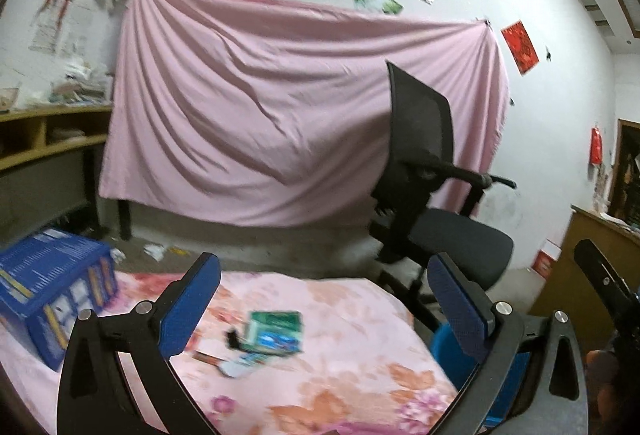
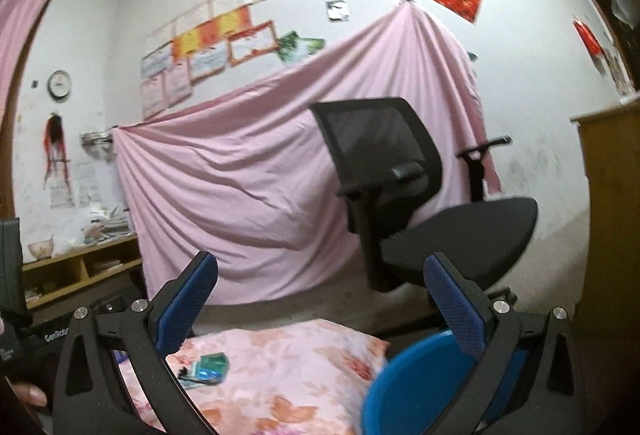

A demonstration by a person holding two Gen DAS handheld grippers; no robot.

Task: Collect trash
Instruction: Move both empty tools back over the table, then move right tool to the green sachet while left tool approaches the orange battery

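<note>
My left gripper [image 1: 324,299] stands wide open with nothing between its blue pads [image 1: 188,309]; my right gripper [image 2: 320,299] is likewise spread and empty. Both point roughly level, above the floral tablecloth [image 1: 340,375].

The trash, a small heap of wrappers [image 1: 268,335], lies on the cloth at six o'clock from the left claw's centre, slightly toward seven. In the right wrist view it sits at seven o'clock, just inside the left finger. A blue bin [image 2: 404,387] sits at five o'clock under the right claw, off the table's edge.

In my judgement the next pick needs the left claw tipped down and lowered squarely over the heap, closing only once the pads straddle it. The cloth may bunch up. The blue box [image 1: 52,295] at nine o'clock is to be kept clear of.
</note>
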